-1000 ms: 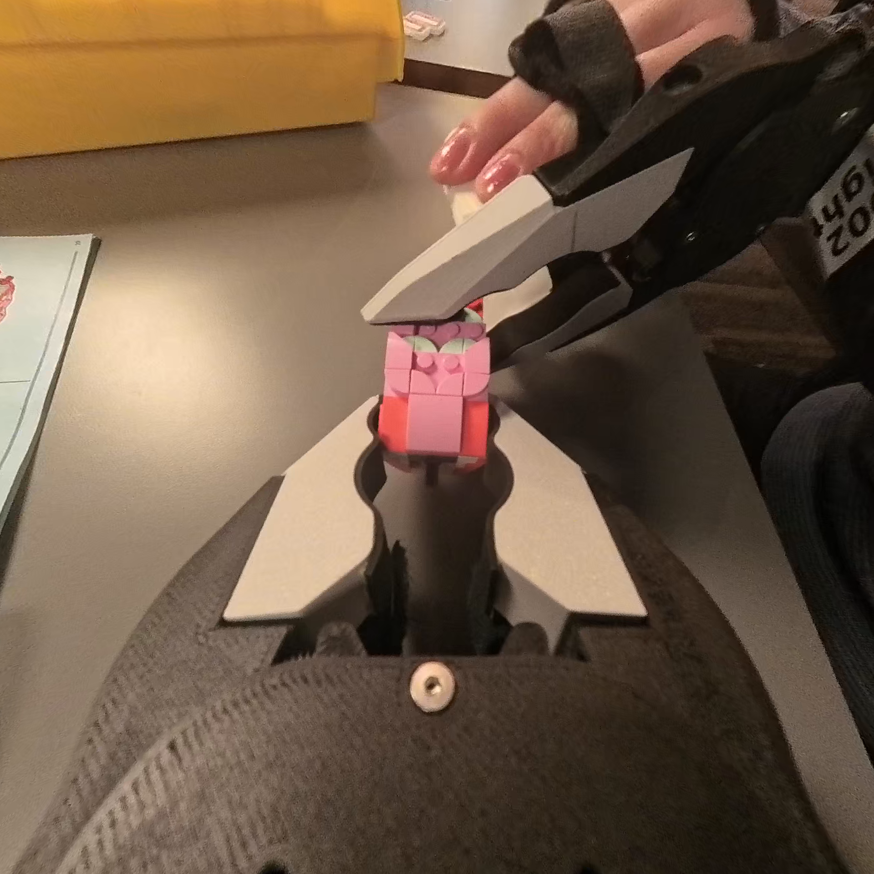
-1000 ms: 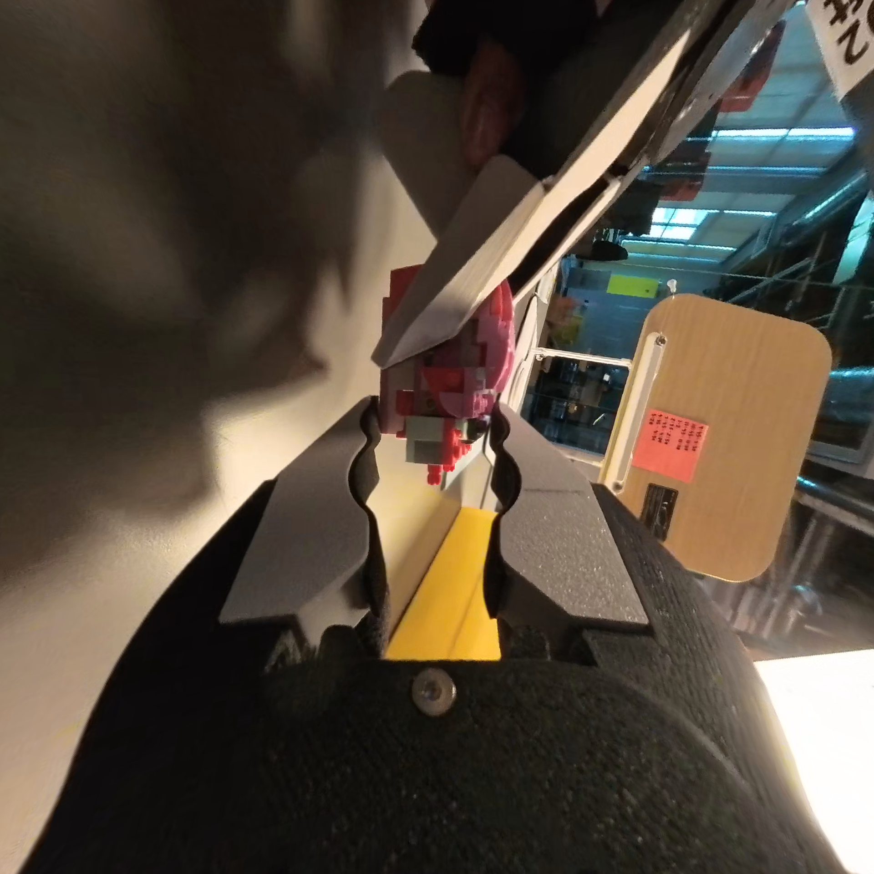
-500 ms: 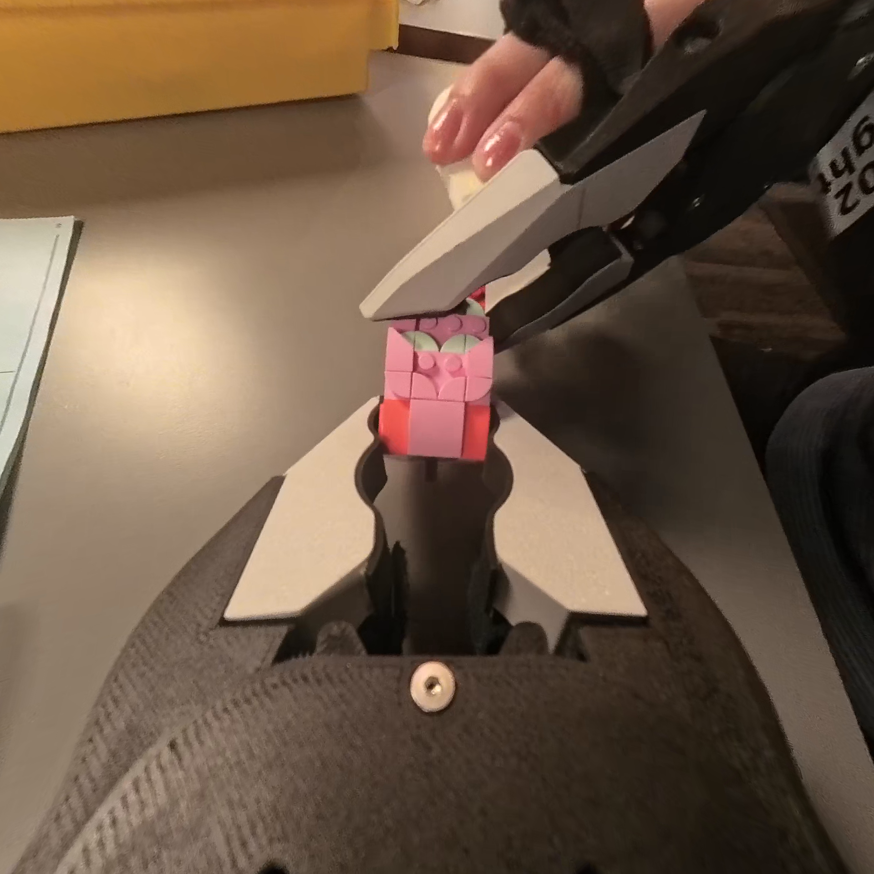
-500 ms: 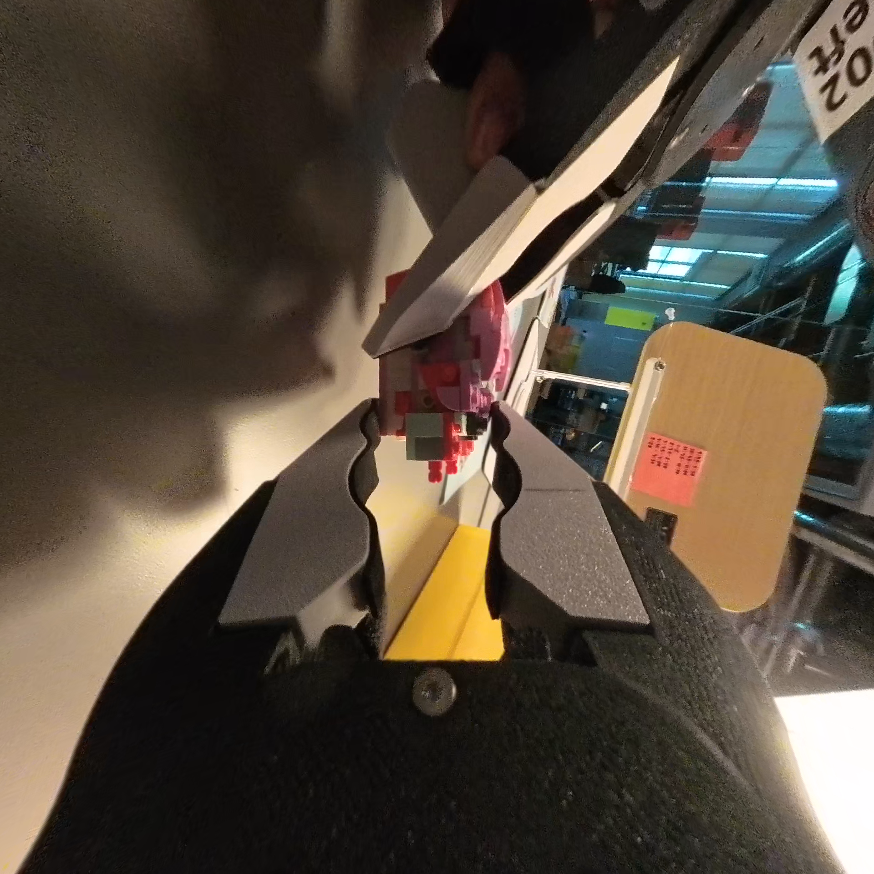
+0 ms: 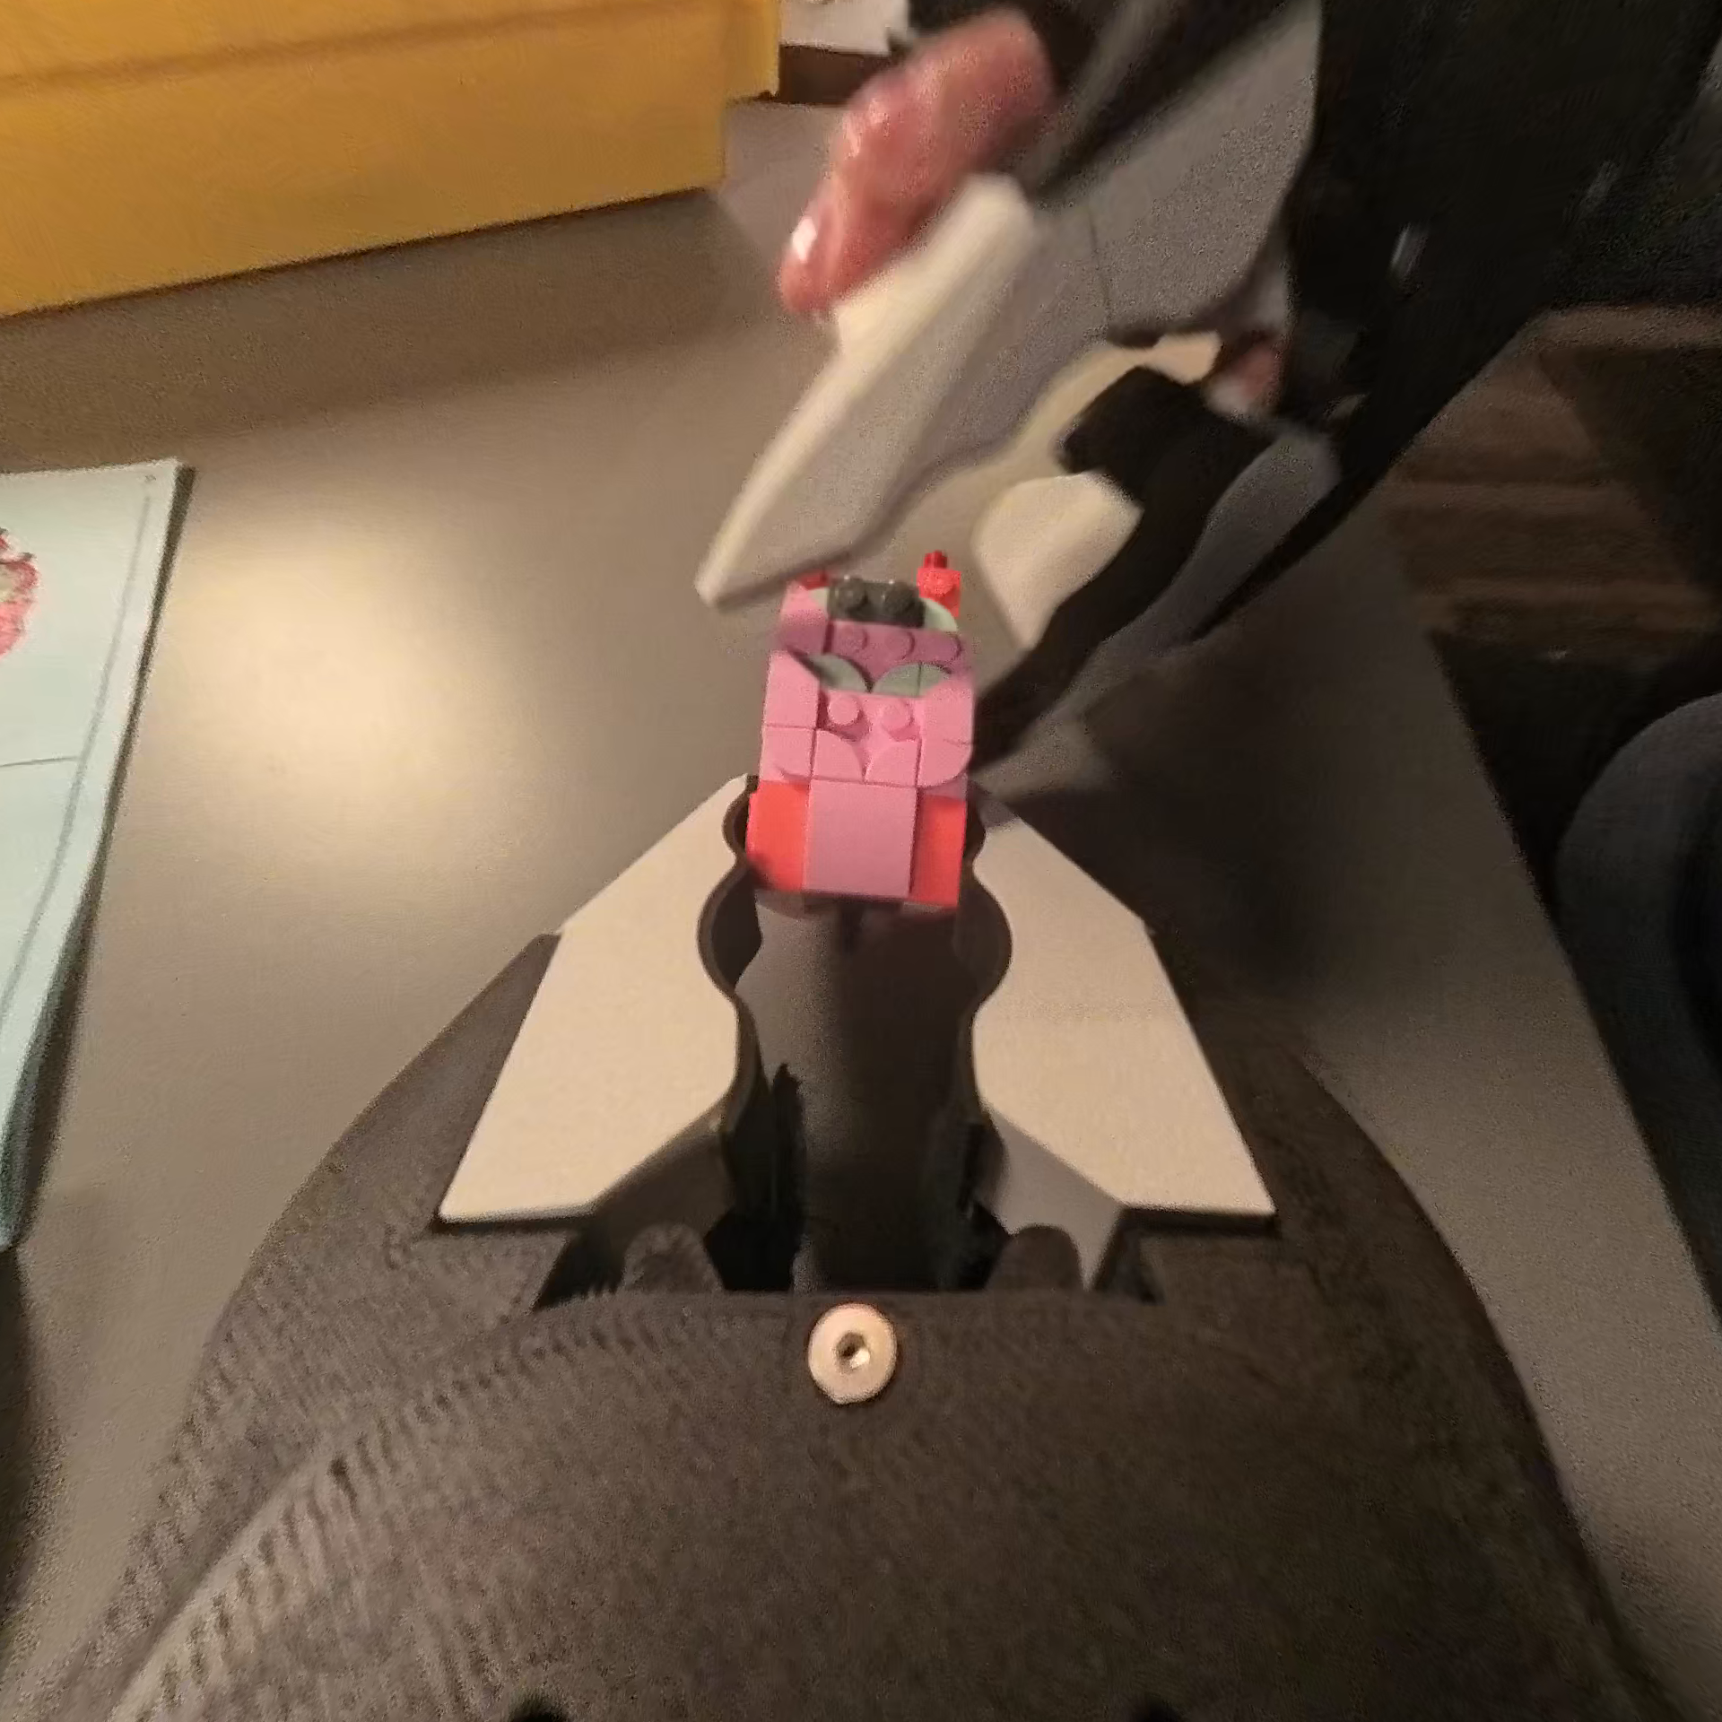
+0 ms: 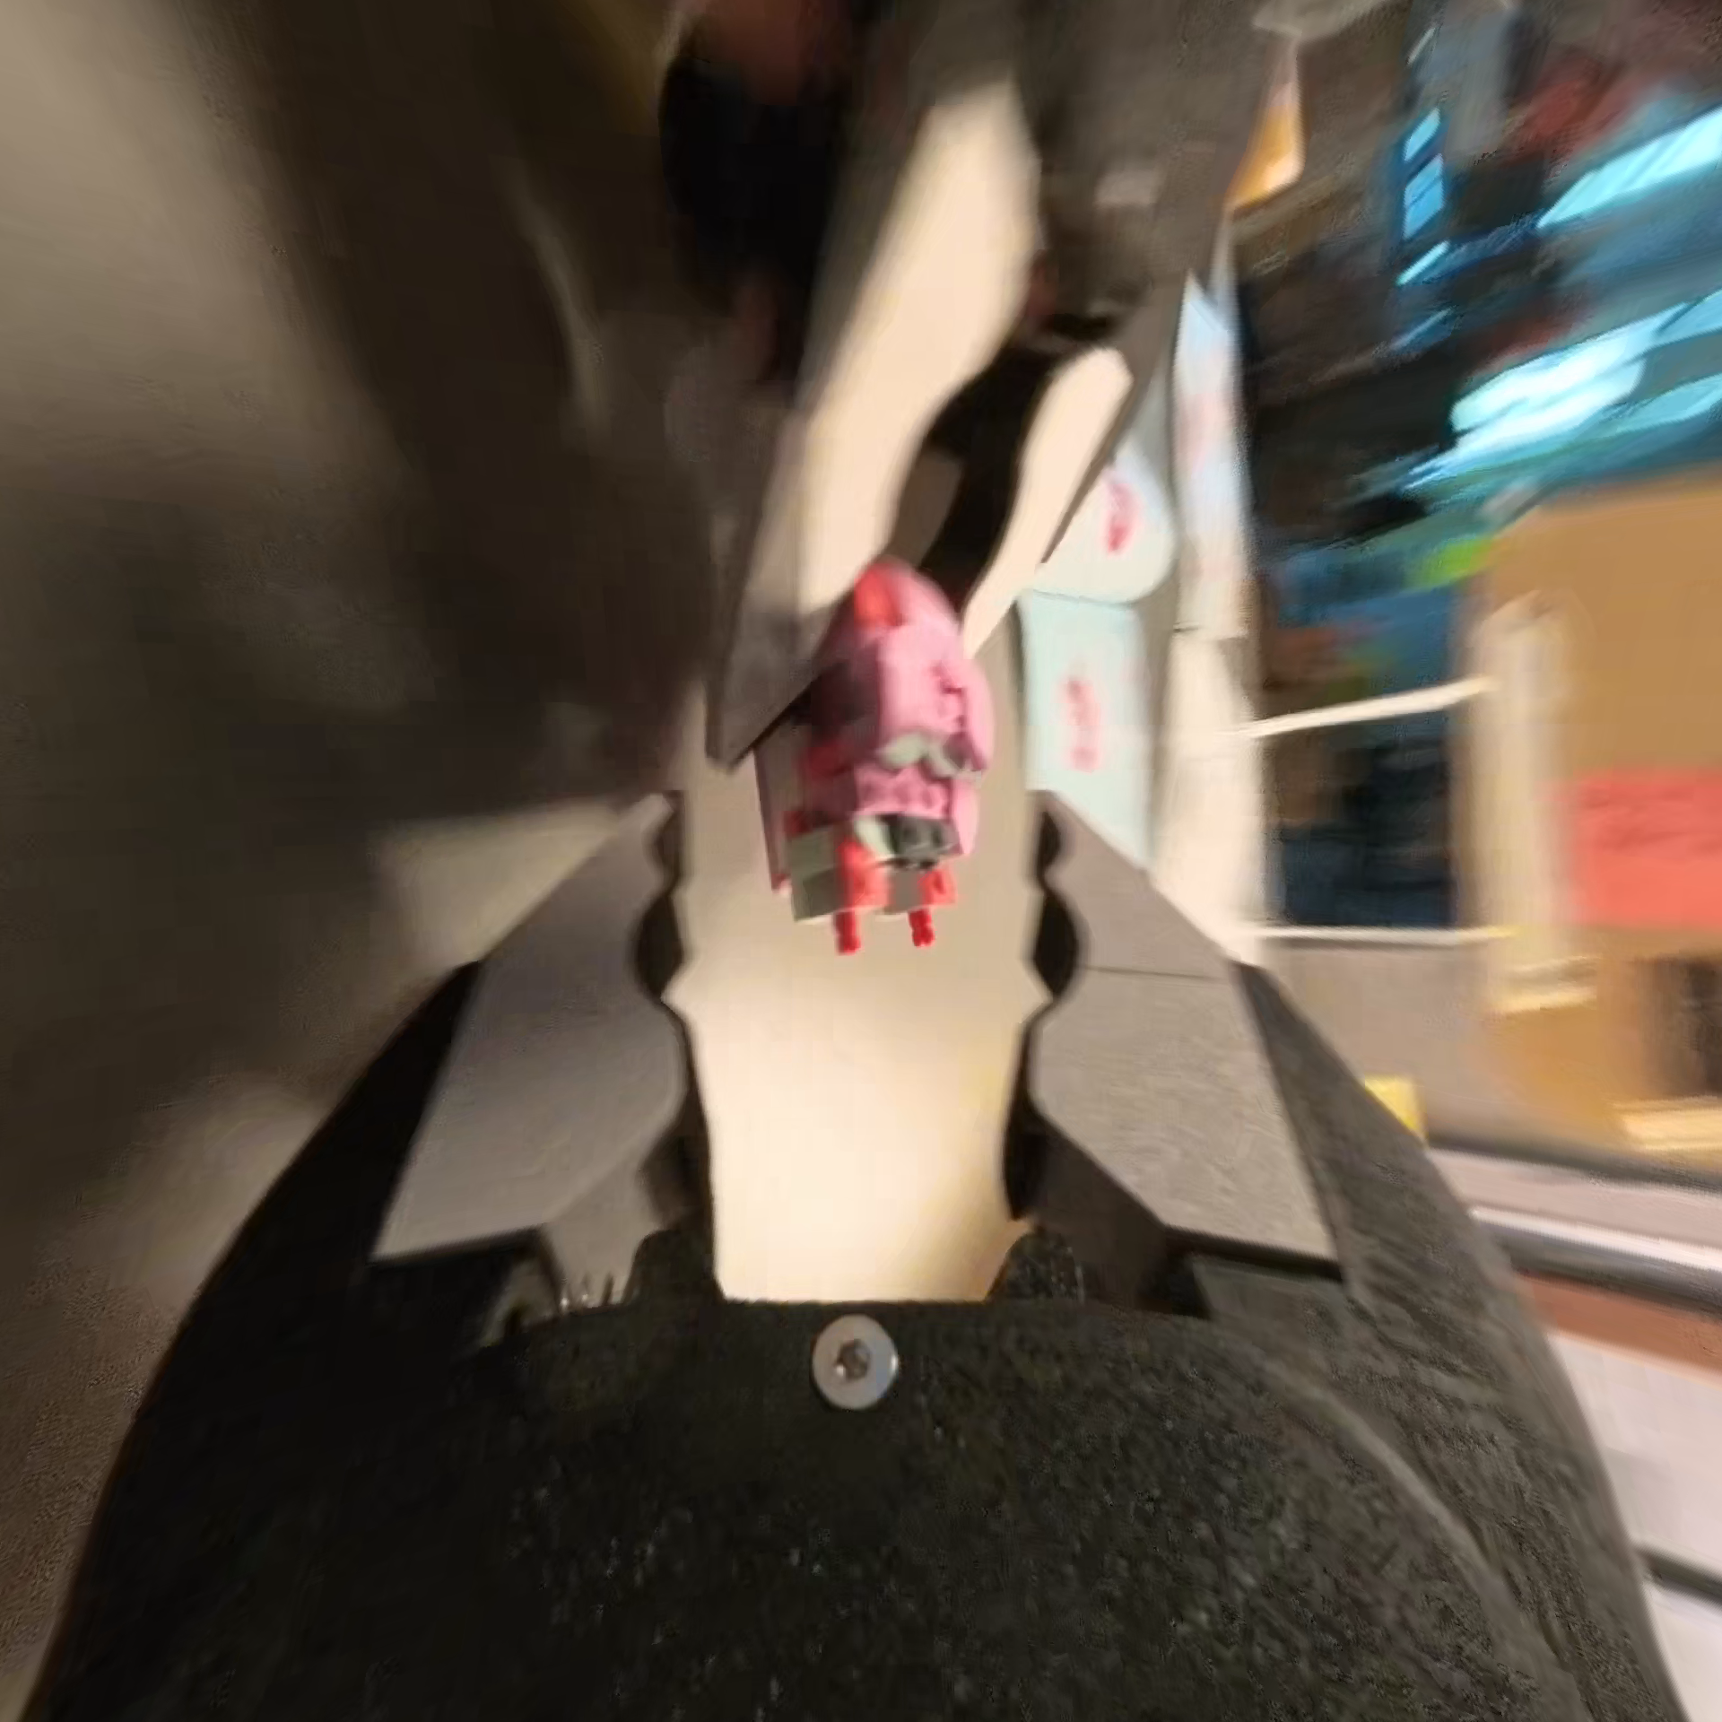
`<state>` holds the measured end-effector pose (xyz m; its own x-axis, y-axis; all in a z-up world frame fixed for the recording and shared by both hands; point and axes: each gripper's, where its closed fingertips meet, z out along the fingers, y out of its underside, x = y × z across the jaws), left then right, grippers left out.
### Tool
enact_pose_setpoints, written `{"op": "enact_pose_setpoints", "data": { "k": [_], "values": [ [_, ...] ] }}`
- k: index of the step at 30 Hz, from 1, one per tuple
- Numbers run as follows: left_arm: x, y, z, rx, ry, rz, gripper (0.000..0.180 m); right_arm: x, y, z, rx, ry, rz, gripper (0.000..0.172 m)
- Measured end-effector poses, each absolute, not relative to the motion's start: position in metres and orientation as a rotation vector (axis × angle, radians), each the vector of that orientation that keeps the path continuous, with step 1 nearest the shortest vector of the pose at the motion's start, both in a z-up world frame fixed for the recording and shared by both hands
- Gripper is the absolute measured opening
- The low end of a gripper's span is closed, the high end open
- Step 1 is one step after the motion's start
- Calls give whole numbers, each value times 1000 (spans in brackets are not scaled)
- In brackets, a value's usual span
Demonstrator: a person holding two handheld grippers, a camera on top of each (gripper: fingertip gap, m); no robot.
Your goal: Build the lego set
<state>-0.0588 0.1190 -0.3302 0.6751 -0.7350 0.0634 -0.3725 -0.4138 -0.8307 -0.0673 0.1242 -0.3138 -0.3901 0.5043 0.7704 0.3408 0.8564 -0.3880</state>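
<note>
One blocky toy built of smooth pink, red and grey studded plastic bricks (image 5: 862, 773) sat pinched by its red base between the two matte grey, wavy-edged fingertips of the left gripper (image 5: 857, 839), held above the plain grey table (image 5: 419, 652). The right gripper (image 6: 857, 820) had its two dark, grainy jaws spread wide around air, the toy hanging just ahead of them, untouched. One yellow box (image 5: 354, 130) and one pale, flat printed sheet (image 5: 65, 745) lay on the table.
</note>
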Motion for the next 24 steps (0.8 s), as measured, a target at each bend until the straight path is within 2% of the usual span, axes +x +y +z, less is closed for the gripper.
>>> {"op": "enact_pose_setpoints", "data": {
  "k": [3,9,13,24],
  "values": [
    [-54,117,-333,-2002,946,-463,39,-63,112,-297,-831,-1992,540,79],
    [-50,115,-332,-1969,988,-440,39,-55,113,-300,-871,-2060,526,46],
    [-49,114,-331,-1952,1006,-437,39,-55,112,-304,-889,-2083,527,36],
    [-45,110,-329,-1913,1067,-381,39,-48,107,-303,-805,-2182,552,33]
  ]
}}
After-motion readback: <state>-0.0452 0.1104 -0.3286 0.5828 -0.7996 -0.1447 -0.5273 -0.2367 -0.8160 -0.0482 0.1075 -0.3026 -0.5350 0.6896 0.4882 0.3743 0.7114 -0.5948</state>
